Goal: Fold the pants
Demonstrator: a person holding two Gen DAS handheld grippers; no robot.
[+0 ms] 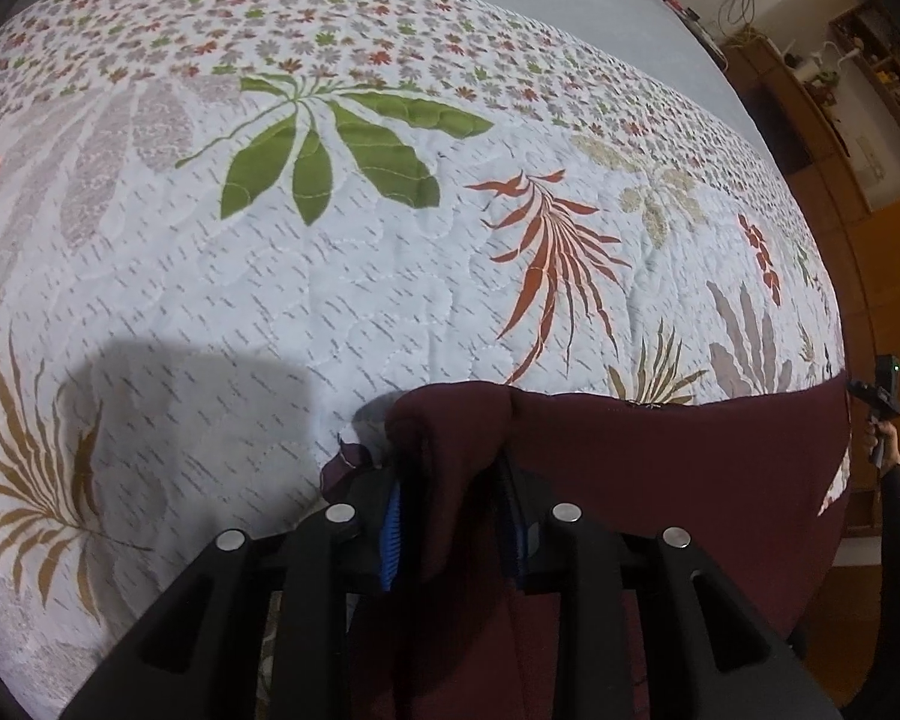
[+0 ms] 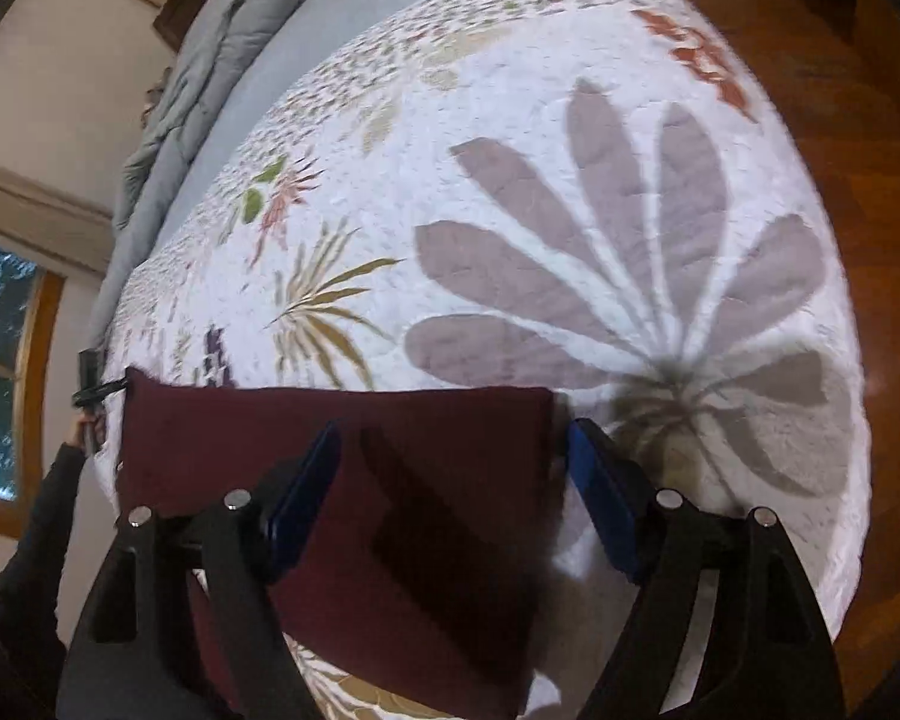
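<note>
On the quilt (image 1: 342,276), maroon pants (image 2: 402,480) (left fingers (image 1: 393,516) pinching, right fingers (image 2: 600,510) wide, empty).

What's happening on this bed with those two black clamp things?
A person is folding dark maroon pants on a white quilted bedspread with leaf prints. The left tool pinches a bunched edge of the fabric. The right tool is open above the other end, gripping nothing.

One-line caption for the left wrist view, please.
Left hand-held gripper pinches a bunched fold of maroon pants over a leaf-print quilt.
</note>
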